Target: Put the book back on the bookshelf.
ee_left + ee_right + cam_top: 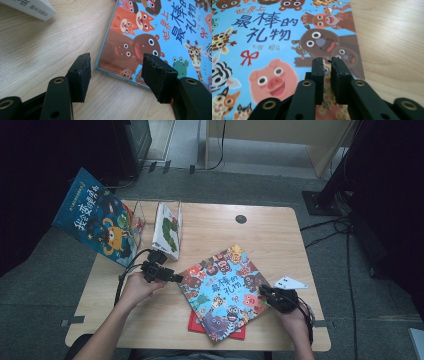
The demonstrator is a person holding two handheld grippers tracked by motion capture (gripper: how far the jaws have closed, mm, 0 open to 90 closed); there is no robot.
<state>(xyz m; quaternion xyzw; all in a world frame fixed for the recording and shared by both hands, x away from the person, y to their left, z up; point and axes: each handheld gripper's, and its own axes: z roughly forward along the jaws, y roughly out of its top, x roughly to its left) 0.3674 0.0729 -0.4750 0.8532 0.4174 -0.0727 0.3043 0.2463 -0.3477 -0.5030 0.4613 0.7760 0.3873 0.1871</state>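
On the table, near the front edge, a book with cartoon animals on the cover, lying flat and turned diagonally, on top of a red book with only a corner and edge visible. At the left corner of the book, the left gripper, held in the person's left hand, released: in the left gripper view, jaws wide apart around, low over the wood, with the corner of the book between them but not touched by the pads. At the right side of the book, the right gripper, almost fully clenched: in the right gripper view, jaws with only a thin slit around, over the cover close to its edge, nothing grasped. Just beside the right gripper, a white card. At the back left, a white book standing in a clear holder, and a blue book leaning past the table edge.
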